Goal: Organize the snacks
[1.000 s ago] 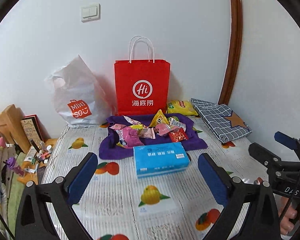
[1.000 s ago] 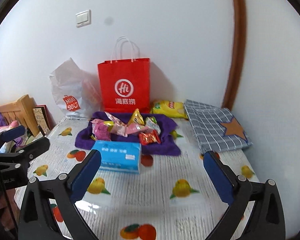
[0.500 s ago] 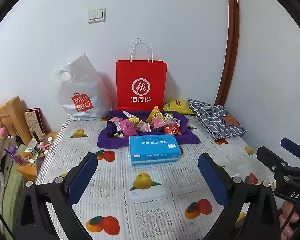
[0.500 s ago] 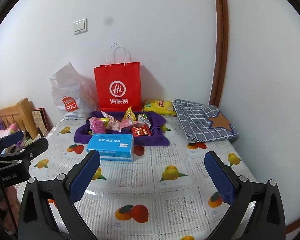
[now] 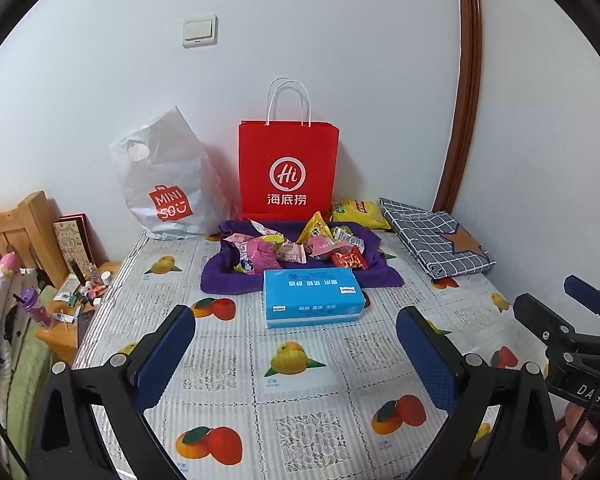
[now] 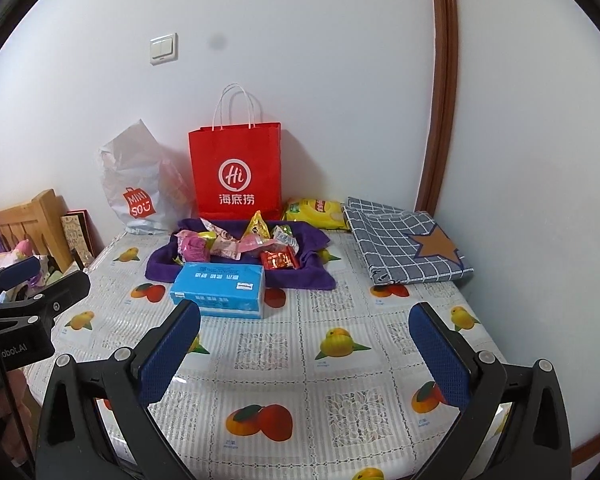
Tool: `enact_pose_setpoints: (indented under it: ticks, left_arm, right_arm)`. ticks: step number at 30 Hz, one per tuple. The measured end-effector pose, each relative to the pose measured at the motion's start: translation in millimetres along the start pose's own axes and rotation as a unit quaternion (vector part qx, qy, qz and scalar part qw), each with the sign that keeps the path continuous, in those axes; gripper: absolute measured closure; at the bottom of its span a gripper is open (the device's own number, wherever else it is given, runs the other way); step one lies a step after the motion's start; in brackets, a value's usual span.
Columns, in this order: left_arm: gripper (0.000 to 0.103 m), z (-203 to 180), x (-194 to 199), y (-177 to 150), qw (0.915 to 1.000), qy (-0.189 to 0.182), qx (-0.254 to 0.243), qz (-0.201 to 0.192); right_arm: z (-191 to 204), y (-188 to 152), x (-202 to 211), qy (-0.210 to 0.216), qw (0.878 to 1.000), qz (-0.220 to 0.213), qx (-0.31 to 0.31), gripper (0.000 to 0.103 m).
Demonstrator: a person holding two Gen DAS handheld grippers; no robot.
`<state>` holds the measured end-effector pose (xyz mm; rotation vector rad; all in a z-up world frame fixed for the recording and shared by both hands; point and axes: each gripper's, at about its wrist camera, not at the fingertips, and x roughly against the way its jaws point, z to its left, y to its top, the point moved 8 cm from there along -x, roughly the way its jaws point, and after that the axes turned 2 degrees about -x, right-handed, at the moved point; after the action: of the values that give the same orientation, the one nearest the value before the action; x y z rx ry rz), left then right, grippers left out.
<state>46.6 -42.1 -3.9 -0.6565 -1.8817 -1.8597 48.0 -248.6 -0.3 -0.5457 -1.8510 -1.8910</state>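
Two handheld grippers: the left gripper (image 5: 296,354) and the right gripper (image 6: 305,350) share black angular frames, silver screws and blue textured finger pads (image 5: 165,356). White lettering marks each black body, a thin black cable runs beside the right one, and bare fingers (image 5: 576,436) show beneath.

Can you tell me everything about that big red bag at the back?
The red bag is a paper-looking shopping bag with two thin white loop handles on top. Its front shows a white circle with "Hi" inside and white Chinese characters beneath. It stands upright at the back of the table, against the white wall. The white plastic bag sits close on one side, a yellow packet low on the other, and the purple cloth of snacks lies just in front.
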Motion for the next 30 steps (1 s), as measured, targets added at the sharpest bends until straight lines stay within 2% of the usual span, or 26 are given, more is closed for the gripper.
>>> enact_pose_setpoints:
  ticks: [30]
  left_arm:
    - [0.001, -2.6, 0.6, -2.7, 1.0000, -0.005, 0.002, 0.005]
  right_arm:
    - [-1.1, 0.2, -0.1, -0.002, 1.000, 0.000, -0.003, 0.000]
